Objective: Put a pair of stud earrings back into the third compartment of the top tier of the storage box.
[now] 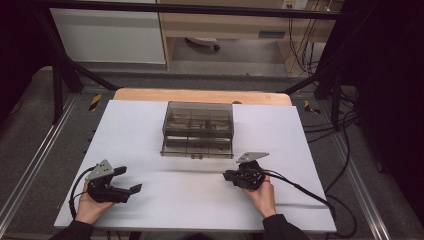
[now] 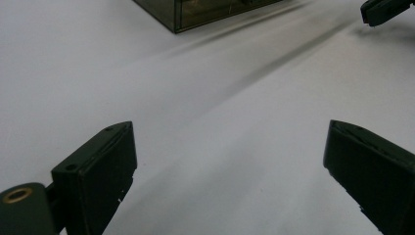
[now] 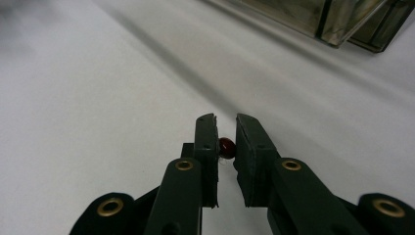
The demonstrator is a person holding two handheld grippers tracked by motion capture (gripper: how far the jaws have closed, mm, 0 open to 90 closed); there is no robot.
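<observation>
Jaws of the right gripper pinch a small dark-red round bead (near side of the smoky transparent plastic drawer box); left gripper spread, white surface bare around it.

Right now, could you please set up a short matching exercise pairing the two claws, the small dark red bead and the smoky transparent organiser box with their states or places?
Things:
1. left claw
2. right claw
3. small dark red bead
4. smoky transparent plastic organiser box

States or places:
A. pinched between two jaws
B. jaws wide apart, nothing between them
C. at the far middle of the white table
D. shut on a small thing

Pairs: 1-B, 2-D, 3-A, 4-C
</observation>
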